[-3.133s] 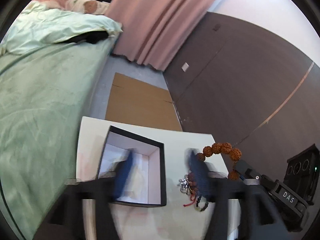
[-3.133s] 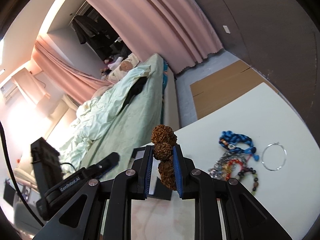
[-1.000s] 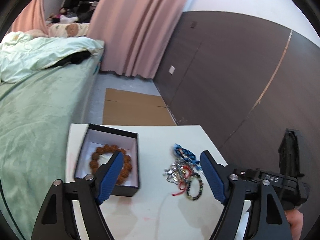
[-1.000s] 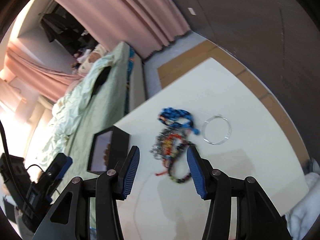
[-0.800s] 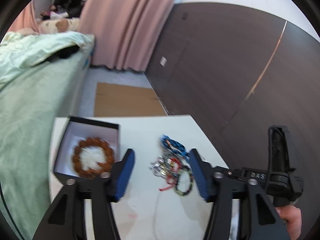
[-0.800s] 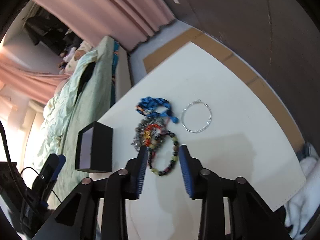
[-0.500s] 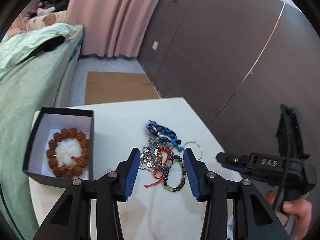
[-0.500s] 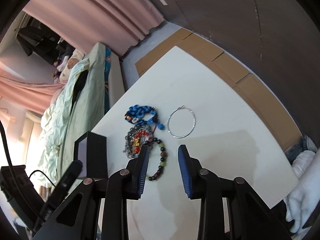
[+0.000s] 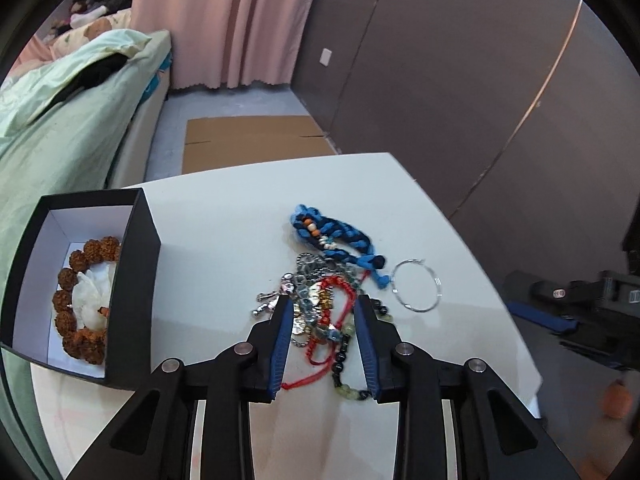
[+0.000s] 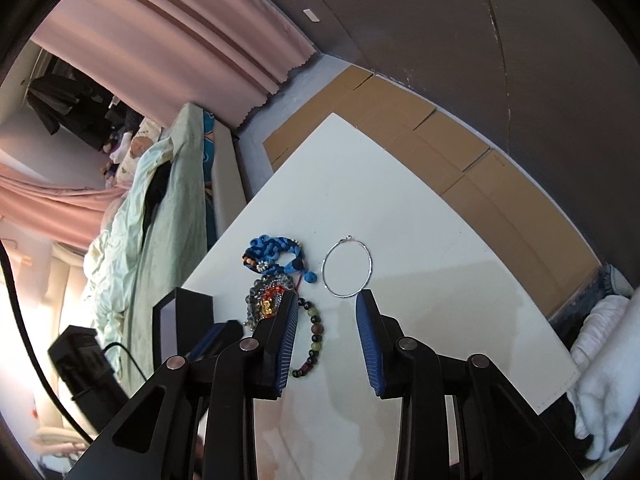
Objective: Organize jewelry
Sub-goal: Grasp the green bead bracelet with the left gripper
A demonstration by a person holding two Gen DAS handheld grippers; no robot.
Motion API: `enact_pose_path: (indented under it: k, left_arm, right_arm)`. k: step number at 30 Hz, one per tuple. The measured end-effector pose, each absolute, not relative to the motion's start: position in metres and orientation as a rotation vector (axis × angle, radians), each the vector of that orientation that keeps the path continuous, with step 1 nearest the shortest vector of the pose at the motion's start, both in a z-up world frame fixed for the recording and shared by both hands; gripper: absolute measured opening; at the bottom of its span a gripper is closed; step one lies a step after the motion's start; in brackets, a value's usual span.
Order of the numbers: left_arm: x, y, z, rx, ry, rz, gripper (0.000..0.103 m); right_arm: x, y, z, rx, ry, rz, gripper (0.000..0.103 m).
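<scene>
A black box [image 9: 136,264] with a white inside stands at the left of the white table [image 9: 224,216] and holds the brown bead bracelet [image 9: 74,292]. A tangle of jewelry [image 9: 320,304] lies mid-table: a blue braided bracelet [image 9: 332,240], red cord, silver chain, dark beads, and a thin silver hoop [image 9: 416,286]. My left gripper [image 9: 323,306] is open and empty, its jaws on either side of the tangle. My right gripper [image 10: 327,300] is open and empty, just short of the silver hoop [image 10: 347,267]. The box [image 10: 188,320] shows in the right wrist view.
A bed with green bedding [image 9: 60,120] runs along the table's left side. Flattened cardboard [image 9: 248,144] lies on the floor beyond the table. A dark panelled wall [image 9: 440,80] and pink curtains [image 9: 224,20] stand behind. White cloth [image 10: 604,344] lies off the table's right corner.
The right gripper, earlier shut on the brown bead bracelet, has let it go; the bracelet now lies in the box. Both grippers have swung toward the jewelry tangle and narrowed.
</scene>
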State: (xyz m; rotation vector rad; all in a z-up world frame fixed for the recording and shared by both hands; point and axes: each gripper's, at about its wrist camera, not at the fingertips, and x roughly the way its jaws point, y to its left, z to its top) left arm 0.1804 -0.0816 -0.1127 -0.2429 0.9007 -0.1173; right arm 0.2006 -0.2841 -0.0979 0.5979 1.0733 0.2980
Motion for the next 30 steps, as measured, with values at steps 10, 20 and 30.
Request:
enact_pose_path:
  k: [10,20,30]
  left_arm:
    - [0.191,-0.074,-0.138,-0.280,0.952,-0.097,0.027]
    - [0.181,-0.065,-0.112,-0.337,0.884,-0.164,0.009]
    - [0.165,-0.055,-0.077,-0.374,0.802,-0.206,0.009]
  right_arm:
    - [0.203,-0.283,-0.095,0.590,1.069,0.311,0.033]
    - [0.207,-0.260,-0.104,0.495,1.112,0.313,0.033]
    - [0.209,-0.230,-0.119,0.340,1.177,0.318,0.033]
